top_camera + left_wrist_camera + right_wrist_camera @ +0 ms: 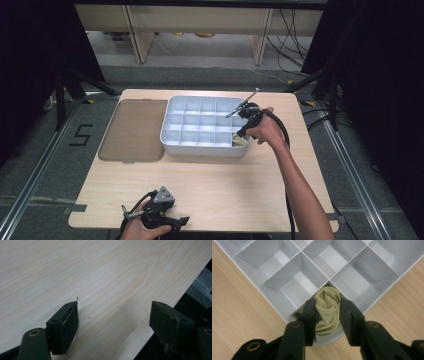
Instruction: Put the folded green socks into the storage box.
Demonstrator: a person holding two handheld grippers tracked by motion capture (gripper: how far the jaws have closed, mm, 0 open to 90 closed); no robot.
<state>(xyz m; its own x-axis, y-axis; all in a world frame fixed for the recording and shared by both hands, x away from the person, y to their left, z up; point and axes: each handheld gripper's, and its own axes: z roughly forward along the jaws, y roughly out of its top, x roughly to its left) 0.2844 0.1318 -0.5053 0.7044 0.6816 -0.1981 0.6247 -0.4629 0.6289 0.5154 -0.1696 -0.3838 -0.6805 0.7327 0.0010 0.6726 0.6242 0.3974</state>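
Observation:
A white tray with several square compartments stands at the back middle of the wooden table. A rolled beige cloth lies in its near right corner compartment. My right gripper hangs just above that corner, pointing down. In the right gripper view the cloth sits in the cell of the tray, and the right gripper has its jaws apart on either side of the roll, pads not pressing it. My left gripper rests at the table's front edge, and in its own view the left gripper stands wide open with nothing between its jaws.
A flat brown lid lies on the table left of the tray. The table's front edge runs close to the left gripper. Cables and desk legs stand on the floor behind the table.

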